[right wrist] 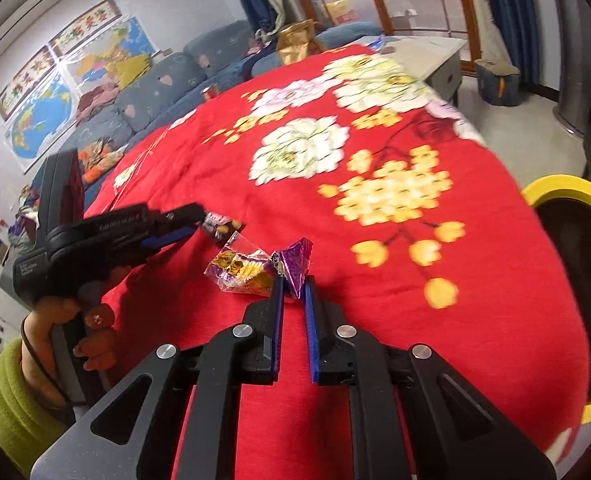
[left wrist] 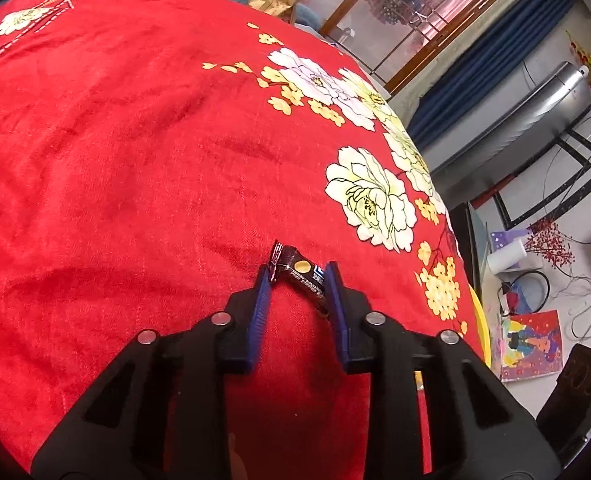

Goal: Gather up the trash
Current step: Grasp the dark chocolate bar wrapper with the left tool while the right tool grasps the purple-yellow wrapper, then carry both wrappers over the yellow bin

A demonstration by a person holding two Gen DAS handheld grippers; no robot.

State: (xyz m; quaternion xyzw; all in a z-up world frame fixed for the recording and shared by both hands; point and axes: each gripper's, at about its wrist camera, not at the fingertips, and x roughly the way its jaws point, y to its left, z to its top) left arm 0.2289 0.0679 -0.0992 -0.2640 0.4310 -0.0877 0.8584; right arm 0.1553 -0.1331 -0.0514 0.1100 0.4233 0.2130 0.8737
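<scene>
Black linkage arms fill the bottom of both wrist views, ending in blue-padded tongs. In the right wrist view, the right tongs [right wrist: 294, 280] are clenched on the tip of a purple foil wrapper [right wrist: 295, 261] at about 12 o'clock from the pads; the wrapper's crinkled body sticks out beyond them over the red floral cloth [right wrist: 495, 320]. Just beside it at 9 o'clock lies a clear candy wrapper with purple and yellow print [right wrist: 241, 266], ungripped.

Across at 10 o'clock, a hand [right wrist: 61, 332] in a green sleeve holds the left tongs [right wrist: 201, 218]. In the left wrist view, a dark snack-bar wrapper [left wrist: 300, 270] lies slantwise between the left tongs' pads, both of which touch it, so it appears grasped.

At 3 o'clock in the right view sits a yellow-rimmed bin [right wrist: 567, 190], off the surface's edge, probably the destination.

All three wrappers look feather-light, thin and crackly, likely slippery. A crimped end seal or a bunched fold gives the surest hold, pinched firmly, since a flat face may slide out.
</scene>
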